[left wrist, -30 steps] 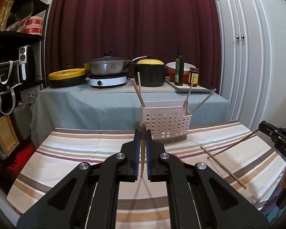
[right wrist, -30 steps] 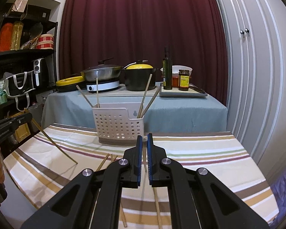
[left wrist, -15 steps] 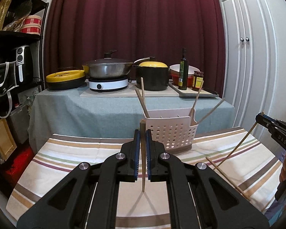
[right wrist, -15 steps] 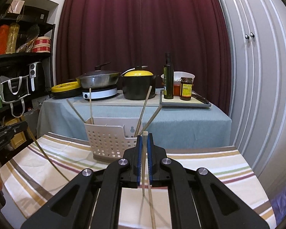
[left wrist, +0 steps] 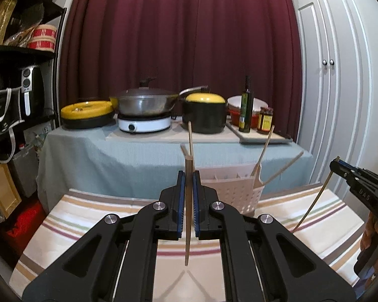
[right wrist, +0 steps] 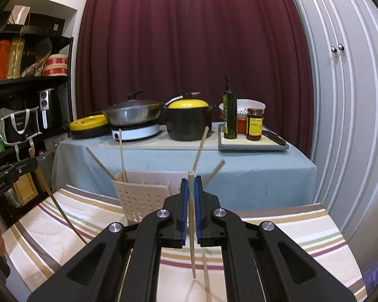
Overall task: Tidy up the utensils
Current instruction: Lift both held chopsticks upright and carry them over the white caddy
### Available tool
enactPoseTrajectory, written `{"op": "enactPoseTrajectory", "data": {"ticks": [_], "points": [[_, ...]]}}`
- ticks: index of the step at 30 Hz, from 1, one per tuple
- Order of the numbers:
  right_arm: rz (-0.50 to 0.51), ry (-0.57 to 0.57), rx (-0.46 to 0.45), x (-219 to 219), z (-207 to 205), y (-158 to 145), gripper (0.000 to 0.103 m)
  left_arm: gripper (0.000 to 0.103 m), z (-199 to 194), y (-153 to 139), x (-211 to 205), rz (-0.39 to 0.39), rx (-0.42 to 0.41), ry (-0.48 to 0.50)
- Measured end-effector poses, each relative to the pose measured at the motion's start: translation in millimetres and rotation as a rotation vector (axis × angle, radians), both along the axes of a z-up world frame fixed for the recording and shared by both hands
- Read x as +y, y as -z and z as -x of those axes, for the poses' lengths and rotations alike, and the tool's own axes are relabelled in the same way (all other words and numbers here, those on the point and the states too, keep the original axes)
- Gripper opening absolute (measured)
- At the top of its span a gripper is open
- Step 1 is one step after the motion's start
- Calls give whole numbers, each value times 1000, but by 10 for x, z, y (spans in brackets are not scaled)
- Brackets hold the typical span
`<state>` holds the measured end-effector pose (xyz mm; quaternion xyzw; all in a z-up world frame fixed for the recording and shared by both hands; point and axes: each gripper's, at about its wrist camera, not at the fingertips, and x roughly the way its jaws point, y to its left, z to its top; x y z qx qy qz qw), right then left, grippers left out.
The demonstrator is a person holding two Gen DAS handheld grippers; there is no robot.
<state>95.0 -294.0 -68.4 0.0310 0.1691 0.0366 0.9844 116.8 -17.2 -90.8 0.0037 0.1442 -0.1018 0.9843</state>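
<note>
My left gripper (left wrist: pixel 188 183) is shut on a wooden chopstick (left wrist: pixel 188 239) that hangs upright, its lower tip above the striped tablecloth (left wrist: pixel 93 216). My right gripper (right wrist: pixel 191 191) is shut on a second chopstick (right wrist: pixel 192 251), also upright and lifted off the cloth. A white perforated utensil basket (left wrist: pixel 242 193) stands at the far side of the table with several chopsticks leaning in it; it shows as basket (right wrist: pixel 143 201) in the right wrist view. The right gripper appears at the right edge of the left view (left wrist: pixel 360 186). One more chopstick (right wrist: pixel 206 279) lies on the cloth below the right gripper.
Behind the table a blue-covered counter (left wrist: pixel 138 156) carries a wok on a hotplate (left wrist: pixel 145 123), a black pot with yellow lid (left wrist: pixel 205 113), an oil bottle (left wrist: pixel 246 105) and jars. A black shelf (left wrist: pixel 10 100) stands left, white cabinet doors (left wrist: pixel 335 88) right.
Both grippers have risen with their chopsticks, which came off the cloth and now hang upright. The basket sits lower and nearer in both views.
</note>
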Motion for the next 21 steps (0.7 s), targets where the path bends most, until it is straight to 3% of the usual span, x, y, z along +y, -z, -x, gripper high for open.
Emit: {"op": "enactPoseTrajectory", "data": {"ticks": [21], "points": [[-22, -70, -223, 91, -528, -903, 6, 6, -518, -952, -338, 38, -202, 67]]}}
